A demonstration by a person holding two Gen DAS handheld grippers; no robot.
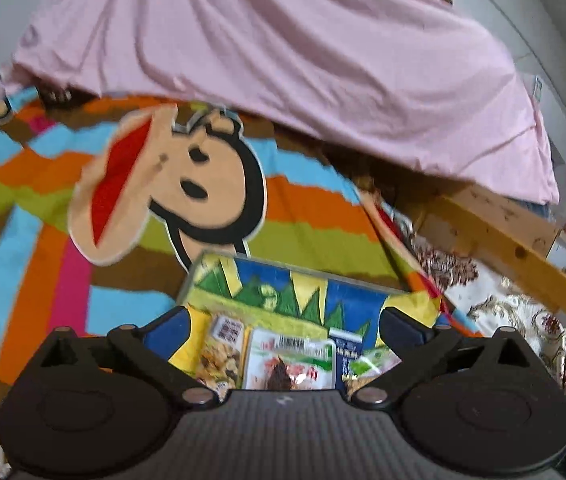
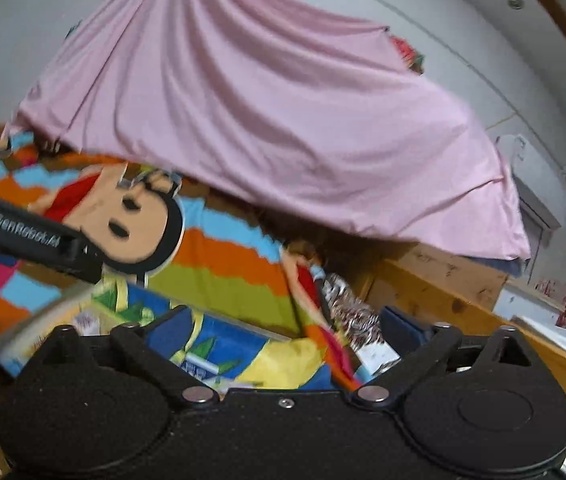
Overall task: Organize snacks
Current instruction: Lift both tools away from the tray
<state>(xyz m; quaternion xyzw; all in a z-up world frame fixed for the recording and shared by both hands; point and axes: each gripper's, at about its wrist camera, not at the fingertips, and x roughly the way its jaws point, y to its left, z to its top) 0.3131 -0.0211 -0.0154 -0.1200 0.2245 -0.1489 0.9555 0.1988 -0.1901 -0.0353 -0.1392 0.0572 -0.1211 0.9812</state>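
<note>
Draping across the top of both views, a pink sheet [image 1: 283,60] hides most of what lies behind it; below it spreads a striped blanket [image 1: 303,216] with a cartoon face [image 1: 171,184]. At the right runs a wooden frame [image 1: 495,232], its far end cut off by the sheet.

A colourful box [image 1: 283,292] sits on the blanket, just ahead of the left gripper [image 1: 287,326], which points forward and slightly down with its jaws spread wide and nothing between them. Snack packs [image 1: 287,364] lie inside the box, their lower edges hidden behind the gripper body; the print on them is too blurred to read.

The right gripper [image 2: 287,328] hangs over the box's right end, its jaws likewise wide apart and empty. Both views are smeared.
</note>
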